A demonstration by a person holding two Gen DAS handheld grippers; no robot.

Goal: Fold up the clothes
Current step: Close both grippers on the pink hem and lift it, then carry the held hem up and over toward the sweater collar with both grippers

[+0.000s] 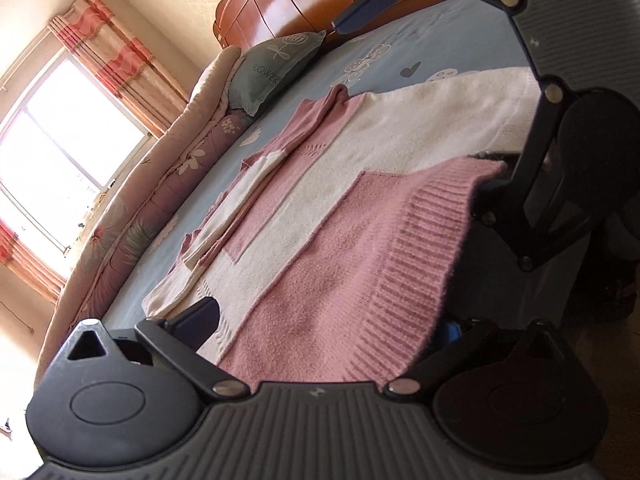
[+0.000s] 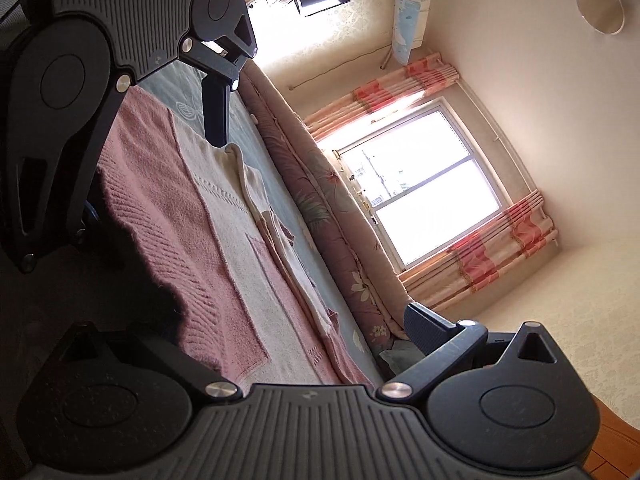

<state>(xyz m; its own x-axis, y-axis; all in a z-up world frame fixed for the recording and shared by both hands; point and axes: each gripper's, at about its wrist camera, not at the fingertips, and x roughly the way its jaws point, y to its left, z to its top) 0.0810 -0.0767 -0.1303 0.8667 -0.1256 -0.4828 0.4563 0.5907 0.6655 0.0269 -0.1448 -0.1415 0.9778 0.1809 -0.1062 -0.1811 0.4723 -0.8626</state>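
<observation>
Both grippers, the left one (image 1: 328, 324) and the right one (image 2: 304, 344), gape wide and empty at the near ribbed hem of the pink-and-cream sweater (image 1: 344, 216) lying flat on the blue bed sheet (image 1: 440, 44).

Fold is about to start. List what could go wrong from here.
The left gripper and right gripper are open around the hem of the sweater at the edge of the bed; a shallow bite could slip off the thick knit. Lifting the hem may undo the sleeve folded along the far side.
</observation>
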